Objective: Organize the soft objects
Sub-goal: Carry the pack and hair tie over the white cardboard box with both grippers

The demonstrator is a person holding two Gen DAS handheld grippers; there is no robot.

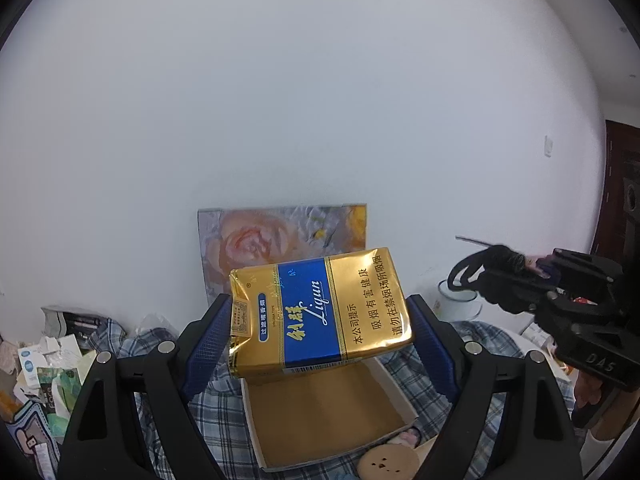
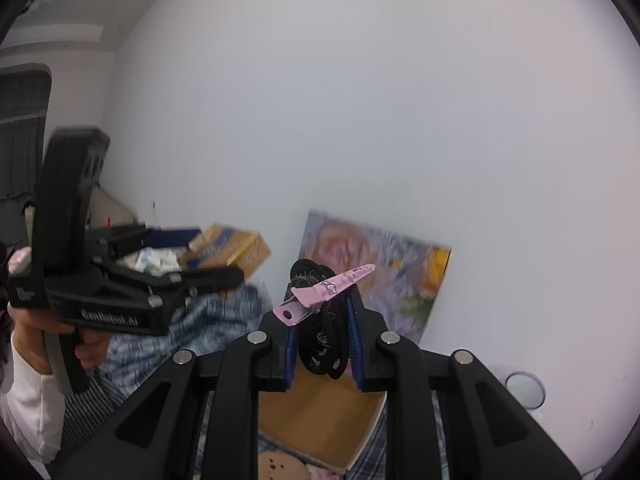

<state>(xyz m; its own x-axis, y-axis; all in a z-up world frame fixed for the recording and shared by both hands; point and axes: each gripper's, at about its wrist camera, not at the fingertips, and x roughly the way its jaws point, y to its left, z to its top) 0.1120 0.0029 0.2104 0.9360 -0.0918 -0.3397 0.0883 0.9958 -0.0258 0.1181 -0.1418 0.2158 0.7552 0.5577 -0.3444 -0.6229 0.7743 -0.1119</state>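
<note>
In the left wrist view my left gripper (image 1: 320, 316) is shut on a gold and blue soft cigarette pack (image 1: 320, 308), held in the air above an open cardboard box (image 1: 324, 416) with a tan floor. In the right wrist view my right gripper (image 2: 322, 340) is shut on a black hair tie (image 2: 320, 332) with a pink hair clip (image 2: 328, 288) on it, also raised above the box (image 2: 320, 420). The right gripper (image 1: 536, 276) with its black hair tie (image 1: 492, 264) shows at the right of the left wrist view. The left gripper (image 2: 192, 268) shows blurred in the right wrist view.
A blue plaid cloth (image 1: 160, 344) lies under the box. A flower painting (image 1: 280, 236) leans on the white wall behind. Packets and papers (image 1: 44, 364) pile up at the left. A white enamel mug (image 1: 456, 300) stands right. A tan round toy (image 1: 388, 462) lies near the box.
</note>
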